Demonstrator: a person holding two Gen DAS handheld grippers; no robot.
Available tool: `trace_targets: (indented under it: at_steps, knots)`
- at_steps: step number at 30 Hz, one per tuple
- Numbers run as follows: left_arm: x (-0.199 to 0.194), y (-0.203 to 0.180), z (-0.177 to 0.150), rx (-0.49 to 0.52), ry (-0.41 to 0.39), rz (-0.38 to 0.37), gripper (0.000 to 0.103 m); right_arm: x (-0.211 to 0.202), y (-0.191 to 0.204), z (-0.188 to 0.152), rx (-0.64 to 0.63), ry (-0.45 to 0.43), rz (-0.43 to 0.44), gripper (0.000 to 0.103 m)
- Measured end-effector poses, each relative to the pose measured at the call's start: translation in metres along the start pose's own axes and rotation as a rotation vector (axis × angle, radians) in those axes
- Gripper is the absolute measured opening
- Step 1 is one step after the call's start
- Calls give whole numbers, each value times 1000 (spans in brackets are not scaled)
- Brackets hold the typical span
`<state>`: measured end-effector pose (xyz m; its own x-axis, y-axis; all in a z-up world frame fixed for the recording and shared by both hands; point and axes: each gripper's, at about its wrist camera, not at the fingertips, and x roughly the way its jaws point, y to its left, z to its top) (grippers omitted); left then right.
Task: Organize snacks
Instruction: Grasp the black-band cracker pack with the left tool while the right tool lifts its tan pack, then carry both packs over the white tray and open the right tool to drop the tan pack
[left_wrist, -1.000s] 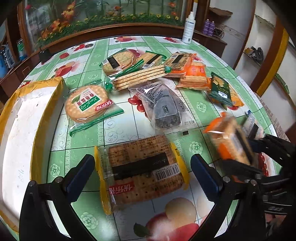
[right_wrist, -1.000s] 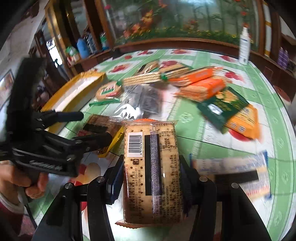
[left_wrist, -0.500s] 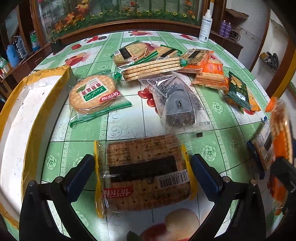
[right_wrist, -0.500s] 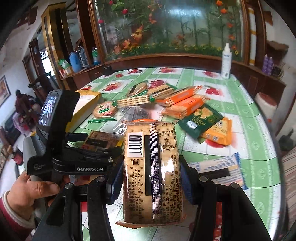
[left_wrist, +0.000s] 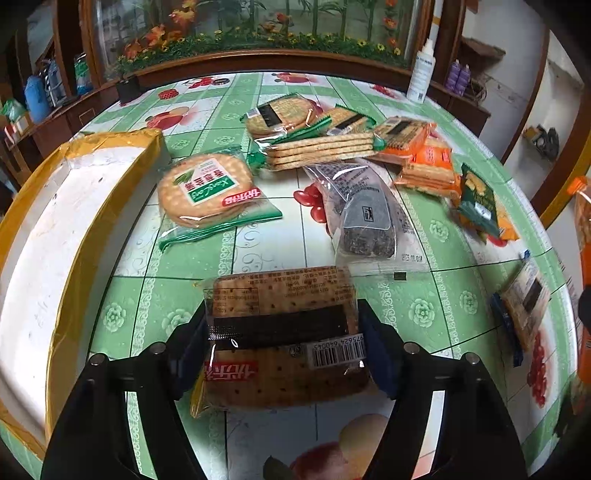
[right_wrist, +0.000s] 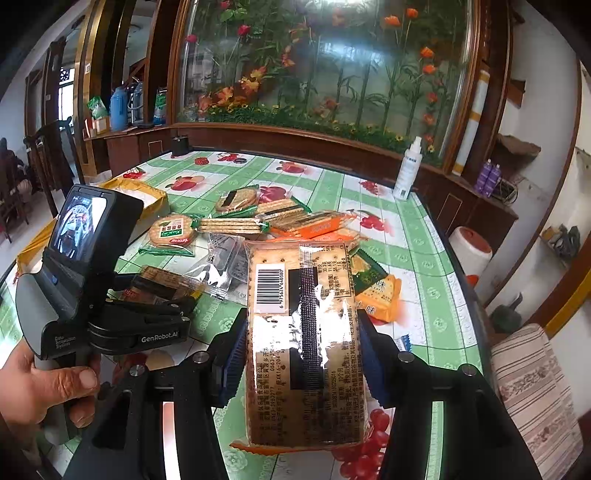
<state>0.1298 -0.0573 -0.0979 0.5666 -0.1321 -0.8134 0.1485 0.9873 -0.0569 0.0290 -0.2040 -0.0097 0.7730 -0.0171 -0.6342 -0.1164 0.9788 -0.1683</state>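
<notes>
The table (left_wrist: 280, 236), covered in a green-and-white cloth printed with fruit, carried everything. Along its left edge lay a long white box (left_wrist: 55, 229) with yellow sides. A loose heap of snack packs sat toward the far middle: a round cracker pack (left_wrist: 207, 188) with a green label just beside the box, a stack of long crackers (left_wrist: 321, 151), orange packs (left_wrist: 424, 162), and a clear pack of dark biscuits (left_wrist: 364, 218) nearer the centre. A dark green pack (left_wrist: 476, 203) lay toward the right edge, and a blue-edged pack (left_wrist: 524, 306) lay close to that edge.

The left claw (left_wrist: 284, 339) had just been closing, and its blue pads pressed both ends of a brown cracker pack (left_wrist: 280, 325) with a black stripe, near the table's near edge. In the right wrist view a hand (right_wrist: 40, 384) gripped that tool's handle.

The right claw (right_wrist: 303, 354) pinched a second cracker pack (right_wrist: 303, 332), barcode side up, orange-trimmed at its near end, held lengthwise above the table's near edge.

A white spray bottle (right_wrist: 408, 170) stood on the wooden ledge past the far right corner.
</notes>
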Motion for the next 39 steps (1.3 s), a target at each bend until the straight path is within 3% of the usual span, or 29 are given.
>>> trace_targets:
  at_steps: [10, 20, 23, 28, 33, 39]
  knots:
    - [-61, 29, -2, -26, -156, 43, 73, -7, 15, 11, -47, -23, -14, 56]
    - [-95, 95, -11, -134, -218, 124, 73, -7, 52, 30, -106, -46, 30, 55]
    - [-99, 127, -15, -186, -222, 169, 73, 0, 69, 42, -91, -42, 132, 55]
    - [-97, 188, -20, -293, -202, 242, 73, 26, 117, 72, -51, -6, 404, 55]
    - [-82, 220, -25, -335, -159, 273, 73, 64, 175, 96, -23, 48, 595, 55]
    - [-63, 221, -26, -309, -110, 275, 73, 114, 230, 116, -20, 125, 663, 55]
